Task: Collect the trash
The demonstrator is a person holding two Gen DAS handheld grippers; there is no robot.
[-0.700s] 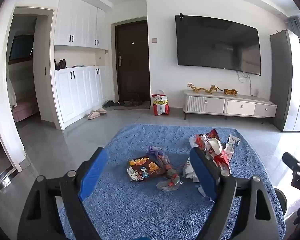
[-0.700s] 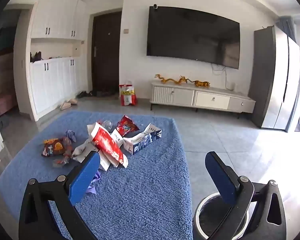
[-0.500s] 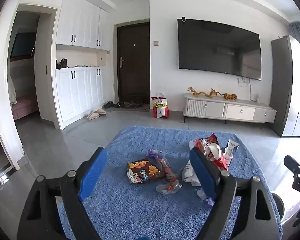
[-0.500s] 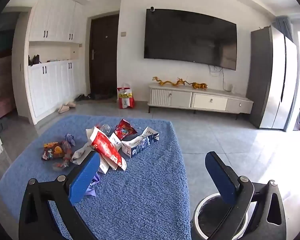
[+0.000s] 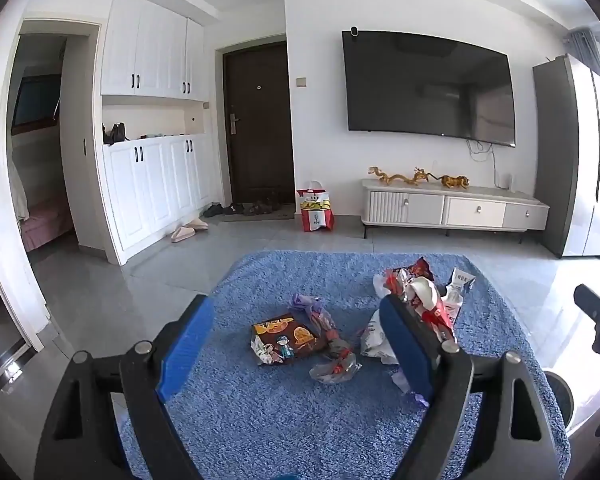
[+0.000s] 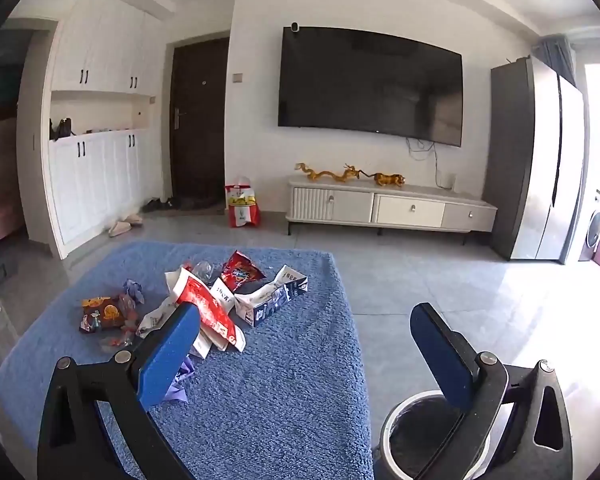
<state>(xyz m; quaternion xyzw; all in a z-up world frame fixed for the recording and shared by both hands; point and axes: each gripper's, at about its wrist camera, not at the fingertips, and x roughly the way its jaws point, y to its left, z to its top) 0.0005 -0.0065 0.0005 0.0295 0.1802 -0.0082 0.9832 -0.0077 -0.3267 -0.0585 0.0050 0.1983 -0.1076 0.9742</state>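
Trash [image 5: 340,328] lies scattered on the blue fuzzy bench [image 5: 260,420] in the left wrist view: brown snack packet [image 5: 286,338] in the middle, purple twisted wrapper [image 5: 316,312] just beside it, clear crumpled plastic [image 5: 334,368] in front of that, red and white wrappers [image 5: 424,300] piled to the right. Left tongs [image 5: 296,354] jaws wide apart, nothing between the pads, hovering above the near part of the bench, tilted a bit down toward the packet. Right pad hides part of the white wrapper pile. Black gear shows at the right edge, cannot tell what it is. TV [image 5: 428,88], white cabinet [image 5: 452,208], dark door [image 5: 258,124] at the back. Right wrist view: same trash [image 6: 204,300] sits on the left half of the bench [image 6: 280,400], blue and white carton [image 6: 274,298] on the far right of the pile, red and white bag [image 6: 208,312] leaning in the middle, brown packet [image 6: 100,314] far left. Right tongs [image 6: 304,356] jaws wide apart, empty, held over the bench's right edge. Round bin [image 6: 392,432] with a pale rim stands on the floor just beside the bench corner, below the right pad, partly hidden by it. Small purple scrap [image 6: 180,384] lies on the bench beside the left pad.
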